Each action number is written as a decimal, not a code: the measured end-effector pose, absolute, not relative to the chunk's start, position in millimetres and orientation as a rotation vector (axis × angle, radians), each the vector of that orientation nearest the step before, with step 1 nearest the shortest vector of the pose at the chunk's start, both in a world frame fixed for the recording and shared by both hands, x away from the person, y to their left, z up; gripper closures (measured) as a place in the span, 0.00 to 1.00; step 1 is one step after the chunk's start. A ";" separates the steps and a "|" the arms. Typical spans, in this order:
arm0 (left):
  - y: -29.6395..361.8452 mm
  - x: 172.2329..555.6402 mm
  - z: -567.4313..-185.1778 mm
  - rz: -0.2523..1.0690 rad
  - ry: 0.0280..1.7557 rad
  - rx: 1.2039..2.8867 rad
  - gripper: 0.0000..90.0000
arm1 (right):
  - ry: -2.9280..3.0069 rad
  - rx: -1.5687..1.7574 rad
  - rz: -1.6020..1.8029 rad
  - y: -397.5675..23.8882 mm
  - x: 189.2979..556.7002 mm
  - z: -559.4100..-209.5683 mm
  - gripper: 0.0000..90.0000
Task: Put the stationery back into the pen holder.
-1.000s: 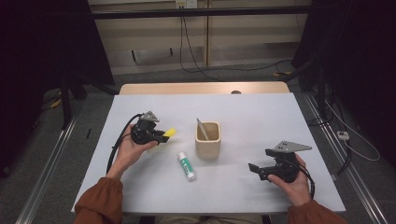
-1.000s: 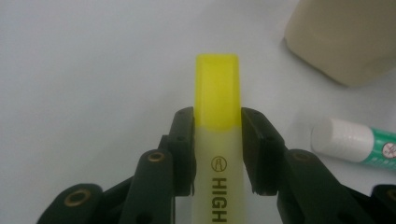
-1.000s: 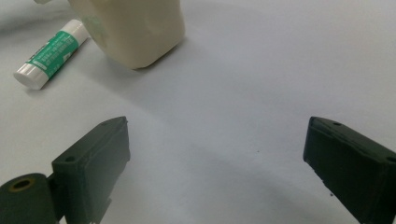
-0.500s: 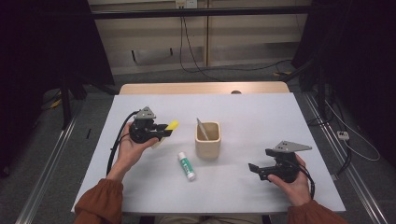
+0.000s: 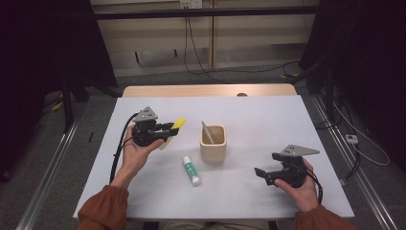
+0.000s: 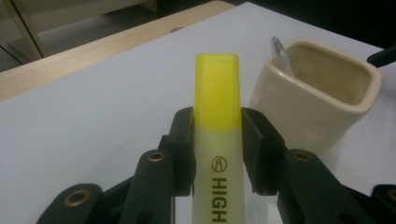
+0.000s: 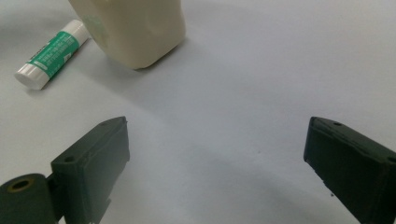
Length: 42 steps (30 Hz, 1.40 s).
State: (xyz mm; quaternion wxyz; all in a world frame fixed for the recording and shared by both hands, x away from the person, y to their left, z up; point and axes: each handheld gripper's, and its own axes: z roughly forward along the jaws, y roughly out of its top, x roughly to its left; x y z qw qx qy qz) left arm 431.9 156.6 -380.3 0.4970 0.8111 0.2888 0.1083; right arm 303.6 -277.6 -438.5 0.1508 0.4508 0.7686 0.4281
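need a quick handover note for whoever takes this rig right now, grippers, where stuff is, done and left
Left gripper: shut on the yellow highlighter, held off the table to the left of the cup, cap end pointing toward it.
Right gripper: open, holds nothing, low over the table to the right of the cup.
Cup: upright mid-table, with a pen leaning inside.
Glue stick: lying flat on the table in front of the cup, untouched.
Done: pen in the cup, highlighter picked up.
Left, probably: drop the highlighter into the cup, then the glue stick.
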 end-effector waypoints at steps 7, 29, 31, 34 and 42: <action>152.9 425.4 -372.9 0.284 0.671 1.923 0.74 | 2.208 1.295 1.229 -277.6 303.7 -438.6 0.08; 135.5 406.3 -350.9 0.289 0.597 1.840 0.74 | 2.210 1.291 1.231 -277.3 303.6 -438.6 0.07; 134.4 404.6 -349.2 0.287 0.605 1.830 0.74 | 2.210 1.293 1.231 -277.2 303.5 -438.4 0.07; 132.7 402.3 -346.6 0.283 0.605 1.820 0.74 | 2.214 1.290 1.234 -276.7 303.6 -438.3 0.07; 121.5 396.2 -336.2 0.301 0.554 1.801 0.74 | 2.218 1.282 1.233 -275.9 303.7 -438.2 0.07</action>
